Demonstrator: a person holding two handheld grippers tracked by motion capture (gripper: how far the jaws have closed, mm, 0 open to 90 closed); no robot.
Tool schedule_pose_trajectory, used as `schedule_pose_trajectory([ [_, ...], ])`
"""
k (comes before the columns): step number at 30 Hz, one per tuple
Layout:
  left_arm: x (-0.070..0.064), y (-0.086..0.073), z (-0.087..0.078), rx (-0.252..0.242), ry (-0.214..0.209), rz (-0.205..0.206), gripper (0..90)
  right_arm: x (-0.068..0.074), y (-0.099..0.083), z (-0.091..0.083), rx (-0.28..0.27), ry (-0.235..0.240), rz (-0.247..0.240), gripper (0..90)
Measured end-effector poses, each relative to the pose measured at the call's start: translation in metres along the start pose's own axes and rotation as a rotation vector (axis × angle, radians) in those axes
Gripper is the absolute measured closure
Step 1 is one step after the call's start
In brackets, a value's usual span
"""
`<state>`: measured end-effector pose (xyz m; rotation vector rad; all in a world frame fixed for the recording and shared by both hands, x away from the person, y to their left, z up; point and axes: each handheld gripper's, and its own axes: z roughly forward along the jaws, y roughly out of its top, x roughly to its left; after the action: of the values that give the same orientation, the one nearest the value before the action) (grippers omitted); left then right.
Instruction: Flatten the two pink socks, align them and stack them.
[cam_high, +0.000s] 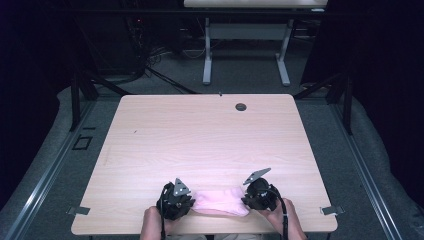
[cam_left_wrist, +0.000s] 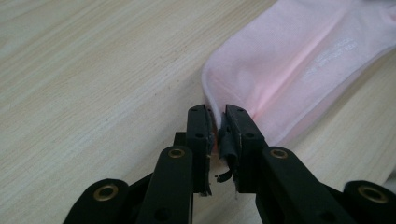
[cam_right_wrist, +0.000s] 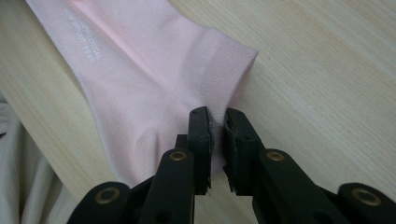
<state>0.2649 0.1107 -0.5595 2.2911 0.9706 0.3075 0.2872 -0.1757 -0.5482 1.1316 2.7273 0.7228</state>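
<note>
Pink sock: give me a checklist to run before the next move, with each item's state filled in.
1. Left tongs shut on the pink sock, at its rounded end: ok.
2. Right tongs shut on the ribbed cuff end: ok.
3. Sock lies flat between the tongs, one at each end: ok.
4. Table beyond the sock bare, apart from a small dark round spot near the far edge: ok.
5. How firmly each grip holds: cannot tell.

A: What sort of place is this?
B: A lab or recording studio: a pale wooden worktop (cam_high: 210, 145) ringed by black curtains (cam_high: 370, 75), cables (cam_high: 150, 55) on grey carpet (cam_high: 240, 75), and a second desk (cam_high: 245, 30) behind.
</note>
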Motion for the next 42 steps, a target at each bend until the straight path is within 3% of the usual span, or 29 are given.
schedule_pose_trajectory([
  [6,-0.003,-0.002,0.004,0.023,0.037,0.03,66.5,0.002,-0.002,0.004,0.002,-0.027,-0.01,78.2],
  [11,-0.006,-0.005,0.005,0.019,0.068,0.064,61.2,0.004,-0.003,0.004,0.0,-0.045,-0.033,77.3],
  [12,-0.006,-0.006,0.005,0.017,0.074,0.067,60.7,0.004,-0.003,0.003,0.017,-0.066,-0.046,77.2],
  [19,-0.003,-0.007,0.005,0.011,0.07,0.067,56.6,0.002,-0.004,0.003,0.015,-0.068,-0.047,76.2],
  [22,-0.002,-0.007,0.005,0.001,0.089,0.065,43.1,0.001,-0.005,0.004,0.002,-0.05,-0.035,70.9],
  [23,0.0,-0.007,0.004,0.0,0.078,0.053,43.1,0.0,-0.004,0.003,0.012,-0.043,-0.042,65.5],
  [24,0.002,-0.007,0.002,-0.03,0.084,0.036,32.4,-0.002,-0.003,0.002,-0.011,-0.035,-0.029,57.6],
  [27,0.005,-0.003,-0.007,-0.063,0.089,0.025,24.6,-0.008,-0.003,-0.005,-0.072,-0.005,-0.007,45.6],
  [32,0.013,0.004,-0.021,-0.101,0.11,0.018,16.0,-0.012,-0.001,-0.024,-0.146,-0.023,0.019,18.9],
  [37,0.026,0.005,-0.033,-0.12,0.14,-0.003,13.1,-0.017,-0.002,-0.039,-0.213,-0.04,0.038,12.1],
  [38,0.034,0.003,-0.038,-0.124,0.155,-0.021,12.0,-0.021,-0.004,-0.043,-0.238,-0.056,0.053,5.8],
  [40,0.037,0.002,-0.041,-0.127,0.166,-0.029,10.9,-0.023,-0.006,-0.045,-0.24,-0.06,0.059,3.3],
  [42,0.049,-0.003,-0.047,-0.124,0.193,-0.056,9.5,-0.029,-0.012,-0.048,-0.255,-0.095,0.081,0.0],
])
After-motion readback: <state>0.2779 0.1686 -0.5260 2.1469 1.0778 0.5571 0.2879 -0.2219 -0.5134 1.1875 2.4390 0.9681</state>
